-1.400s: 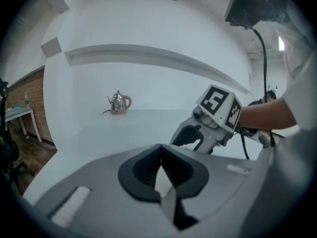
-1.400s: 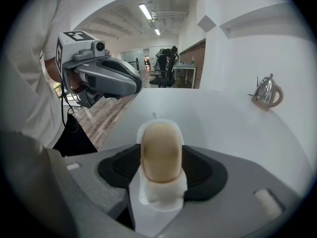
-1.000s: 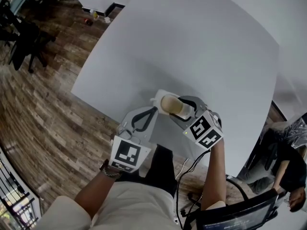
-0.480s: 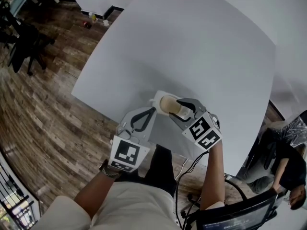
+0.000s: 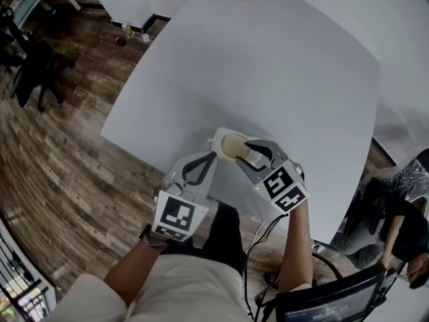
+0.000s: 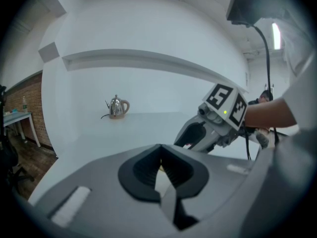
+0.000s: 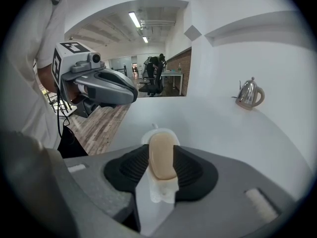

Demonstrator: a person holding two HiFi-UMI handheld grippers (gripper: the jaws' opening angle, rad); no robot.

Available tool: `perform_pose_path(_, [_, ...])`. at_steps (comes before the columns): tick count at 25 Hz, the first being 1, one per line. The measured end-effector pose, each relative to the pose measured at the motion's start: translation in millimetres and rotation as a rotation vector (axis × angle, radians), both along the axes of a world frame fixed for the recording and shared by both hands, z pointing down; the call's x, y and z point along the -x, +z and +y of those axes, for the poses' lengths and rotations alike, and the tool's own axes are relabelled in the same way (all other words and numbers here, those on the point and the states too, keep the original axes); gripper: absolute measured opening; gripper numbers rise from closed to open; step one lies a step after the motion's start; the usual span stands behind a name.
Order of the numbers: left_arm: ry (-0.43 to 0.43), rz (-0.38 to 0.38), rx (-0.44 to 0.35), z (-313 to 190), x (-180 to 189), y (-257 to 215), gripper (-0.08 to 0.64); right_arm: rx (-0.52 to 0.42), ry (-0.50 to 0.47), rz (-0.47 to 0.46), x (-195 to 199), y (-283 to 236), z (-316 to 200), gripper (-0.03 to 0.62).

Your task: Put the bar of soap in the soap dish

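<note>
Bright, even light from ceiling tubes [image 7: 134, 20]; faint shadows, strong fisheye bending, dark corners in gripper views.

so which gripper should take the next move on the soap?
Right. The right gripper has just been closing; its pads sit on both sides of the bar of soap, over the white soap dish. The left gripper is shut and empty, beside the dish.

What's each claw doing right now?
Left gripper: closed, empty.
Right gripper: jaws have just been closing, now gripping the bar of soap.
</note>
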State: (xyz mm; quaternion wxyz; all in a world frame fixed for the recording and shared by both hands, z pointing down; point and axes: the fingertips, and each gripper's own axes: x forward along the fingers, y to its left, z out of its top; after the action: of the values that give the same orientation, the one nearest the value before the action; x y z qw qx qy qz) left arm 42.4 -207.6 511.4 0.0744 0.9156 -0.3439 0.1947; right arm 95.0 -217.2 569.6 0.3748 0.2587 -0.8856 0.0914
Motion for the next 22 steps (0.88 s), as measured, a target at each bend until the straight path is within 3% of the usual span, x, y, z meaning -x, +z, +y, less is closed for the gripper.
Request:
perform_pose_path(6, [-0.008,0.006,0.000,0,-1,-1,0.004,-0.018,0.020,-0.015,0,-4,6,0.143])
perform_pose_path(10, [-0.026,0.015,0.007,2,0,-6,0.003,-0.084,0.062,0.010,-6,-14,6,0.107])
perform_pose_path(22, [0.015,0.015,-0.034,9,-9,-15,0.003,-0.154,0.140,0.019,-23,-31,10,0.086])
